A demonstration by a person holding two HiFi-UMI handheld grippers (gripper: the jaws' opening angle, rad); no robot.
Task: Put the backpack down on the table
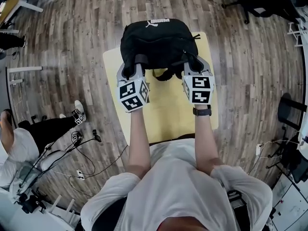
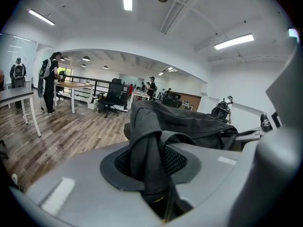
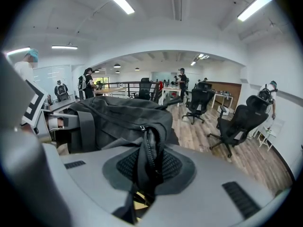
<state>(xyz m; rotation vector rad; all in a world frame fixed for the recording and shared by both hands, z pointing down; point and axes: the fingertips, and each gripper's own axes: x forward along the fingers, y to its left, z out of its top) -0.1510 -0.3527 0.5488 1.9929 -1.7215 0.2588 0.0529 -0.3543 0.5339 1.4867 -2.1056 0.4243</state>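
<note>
Head view: black backpack [image 1: 159, 40], white logo on top, upper centre of frame over the far end of the yellow bench [image 1: 175, 112]. This view alone takes in both claws, the bench and the person's forearms together. From here I cannot tell whether the backpack's base touches the bench top. The jaws are buried against the fabric, so the grip reads only from the gripper views.

Left claw [image 1: 131, 67]: on the backpack's lower-left side, its marker cube [image 1: 133, 94] facing up. Left gripper view: jaws narrow, clamped on a bunched fold of the backpack's dark cloth and strap webbing, which fills the gap between the meshed pads [image 2: 177, 161]. The bag's body rises just beyond.

Right claw [image 1: 195, 66]: on the lower-right side, level with the left one. Right gripper view: jaws nearly together, pinched on a fold that carries a line of zip teeth. The left claw shows at that frame's left edge, touching the bag.

Around, head view: seated person [image 1: 43, 134] lower left, cables [image 1: 84, 153] on the wood floor [image 1: 72, 32], desk chair [image 1: 260, 1] upper right, all well apart from the bench. Left gripper view: standing person [image 2: 49, 82] far left by a table. Right gripper view: two black office chairs [image 3: 236, 124] at right.
</note>
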